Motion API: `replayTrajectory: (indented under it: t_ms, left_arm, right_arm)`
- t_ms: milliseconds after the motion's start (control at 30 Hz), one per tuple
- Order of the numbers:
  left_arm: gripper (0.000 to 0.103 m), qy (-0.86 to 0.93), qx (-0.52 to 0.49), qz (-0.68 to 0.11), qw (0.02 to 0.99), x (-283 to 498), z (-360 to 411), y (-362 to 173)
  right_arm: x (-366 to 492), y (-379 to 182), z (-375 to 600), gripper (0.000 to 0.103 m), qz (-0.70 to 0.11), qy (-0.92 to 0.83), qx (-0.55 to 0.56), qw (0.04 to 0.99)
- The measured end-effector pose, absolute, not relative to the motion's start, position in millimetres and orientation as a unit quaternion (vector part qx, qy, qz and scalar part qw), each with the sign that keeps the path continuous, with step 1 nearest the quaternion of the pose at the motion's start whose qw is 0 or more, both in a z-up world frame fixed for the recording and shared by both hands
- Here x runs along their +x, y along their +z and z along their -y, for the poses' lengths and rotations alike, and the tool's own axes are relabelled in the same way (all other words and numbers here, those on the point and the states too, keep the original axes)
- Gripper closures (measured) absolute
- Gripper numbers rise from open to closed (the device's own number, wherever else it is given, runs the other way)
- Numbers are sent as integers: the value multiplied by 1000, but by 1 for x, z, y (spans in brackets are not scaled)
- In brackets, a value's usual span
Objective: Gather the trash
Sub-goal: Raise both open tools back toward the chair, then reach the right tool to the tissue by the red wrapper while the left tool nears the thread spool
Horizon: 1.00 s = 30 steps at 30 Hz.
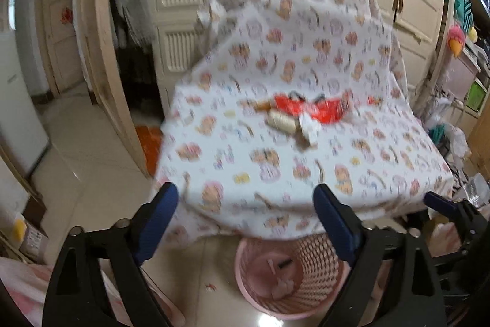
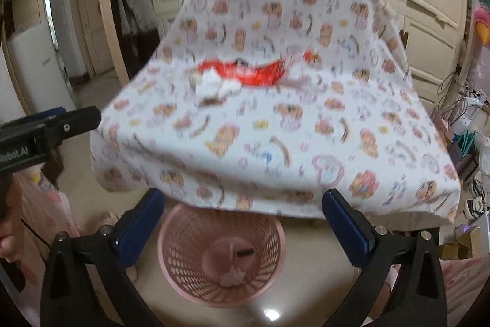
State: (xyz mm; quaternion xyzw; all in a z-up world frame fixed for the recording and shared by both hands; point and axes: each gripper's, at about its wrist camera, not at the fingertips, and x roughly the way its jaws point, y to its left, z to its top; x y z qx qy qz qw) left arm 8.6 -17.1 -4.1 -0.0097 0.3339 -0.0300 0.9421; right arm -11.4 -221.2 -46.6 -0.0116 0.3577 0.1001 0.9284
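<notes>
A pile of trash lies on a surface covered with a patterned cloth (image 1: 275, 167): a red wrapper (image 1: 309, 109), a crumpled white tissue (image 1: 310, 127) and a pale roll-like piece (image 1: 281, 121). The red wrapper (image 2: 248, 72) and white tissue (image 2: 214, 85) also show in the right wrist view. A pink mesh bin (image 1: 288, 268) stands on the floor below the cloth's front edge, with a few scraps inside; it also shows in the right wrist view (image 2: 220, 253). My left gripper (image 1: 245, 204) is open and empty. My right gripper (image 2: 242, 210) is open and empty above the bin.
White cabinet doors (image 1: 419, 5) stand behind the covered surface. An open door (image 1: 101, 51) and hanging clothes are at the left. Shelves with clutter and bags (image 1: 459, 100) crowd the right side. The floor is glossy beige tile (image 1: 82, 155).
</notes>
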Motion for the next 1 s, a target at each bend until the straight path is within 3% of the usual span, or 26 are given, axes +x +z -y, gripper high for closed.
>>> replayTrajectory:
  t_ms: [67,500,733,1000]
  left_arm:
    - [1,-22,-12,-319,947,11,16,7]
    - [1,-10,9,-279,960,74,2,68]
    - [1,2,10,-291,957,101,-9,43]
    - [3,-9,-47,-377,925,133,-17,-5]
  right_arm:
    - [-11,-34,226,0,-343,97,-4,934]
    - [10,18,247,0,-278,69,0,958]
    - [35,31,249,0,-264,76,8,961]
    - [53,28,240,0,-271,78,-3,959]
